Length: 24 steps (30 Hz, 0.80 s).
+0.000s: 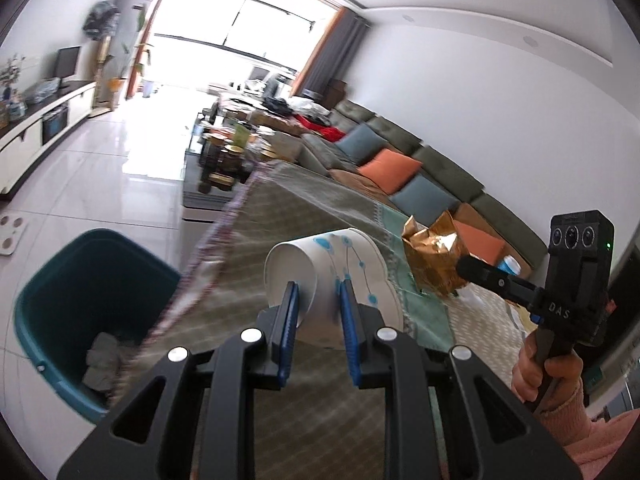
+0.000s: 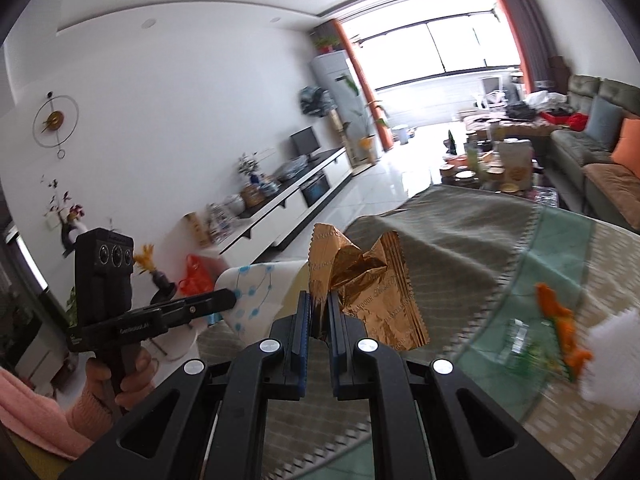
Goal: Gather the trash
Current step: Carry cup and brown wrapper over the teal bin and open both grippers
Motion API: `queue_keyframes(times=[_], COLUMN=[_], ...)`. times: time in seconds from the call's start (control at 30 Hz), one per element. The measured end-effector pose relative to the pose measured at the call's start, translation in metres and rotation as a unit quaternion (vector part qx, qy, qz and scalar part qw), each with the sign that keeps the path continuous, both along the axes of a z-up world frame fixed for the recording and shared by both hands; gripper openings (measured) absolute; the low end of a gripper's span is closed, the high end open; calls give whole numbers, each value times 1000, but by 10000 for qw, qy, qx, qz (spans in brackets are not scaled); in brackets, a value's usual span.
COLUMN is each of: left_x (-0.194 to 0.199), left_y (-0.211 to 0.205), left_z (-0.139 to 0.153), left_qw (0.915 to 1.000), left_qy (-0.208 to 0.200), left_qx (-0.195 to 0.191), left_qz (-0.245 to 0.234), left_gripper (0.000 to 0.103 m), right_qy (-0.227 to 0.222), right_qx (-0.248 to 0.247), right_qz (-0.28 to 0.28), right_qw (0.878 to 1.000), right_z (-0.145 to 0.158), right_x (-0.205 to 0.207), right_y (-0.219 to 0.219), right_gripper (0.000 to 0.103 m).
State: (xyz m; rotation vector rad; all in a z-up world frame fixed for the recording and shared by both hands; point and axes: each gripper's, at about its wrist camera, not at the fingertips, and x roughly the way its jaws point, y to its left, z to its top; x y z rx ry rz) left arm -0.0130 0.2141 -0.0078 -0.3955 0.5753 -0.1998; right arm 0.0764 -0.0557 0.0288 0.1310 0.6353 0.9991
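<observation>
My left gripper point(image 1: 318, 294) is shut on the wall of a white paper cup point(image 1: 352, 276) with a blue dot pattern, one pad inside the mouth and one outside. The cup lies sideways in the air above the table edge. My right gripper point(image 2: 319, 306) is shut on a crumpled gold foil wrapper point(image 2: 360, 284), also seen as the gold wrapper point(image 1: 434, 258) in the left wrist view. A teal bin point(image 1: 64, 304) stands on the floor at the lower left, with grey crumpled trash point(image 1: 102, 364) in it. The paper cup point(image 2: 256, 284) shows left of the wrapper in the right wrist view.
A table with a grey-green cloth point(image 1: 304, 208) and a glass top point(image 2: 560, 272) lies beneath both grippers. Orange flowers point(image 2: 560, 320) and a white object point(image 2: 612, 360) sit at its right. A cluttered coffee table point(image 1: 228, 148), a long sofa point(image 1: 400, 160) and a TV cabinet point(image 2: 288, 200) lie beyond.
</observation>
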Motion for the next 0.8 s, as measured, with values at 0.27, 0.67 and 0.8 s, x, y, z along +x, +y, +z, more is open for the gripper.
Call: queue_keyframes(times=[0.27, 0.67, 0.8], left_x=[-20, -43, -46], left_y=[48, 101, 108], left_z=[0, -3, -7], left_qw=[9975, 9881, 9854], left_qy=[21, 129, 204], left_qx=[23, 107, 153], left_qz=[702, 1531, 1686], left_gripper=[22, 22, 22], right_qy=[123, 323, 372], right_qx=[11, 106, 114], right_qz=[622, 1291, 1465], right_qw=[9980, 9911, 9884], right_z=[-3, -4, -4], right_x=[2, 2, 1], right_y=[49, 101, 117], right_gripper=[9, 9, 9])
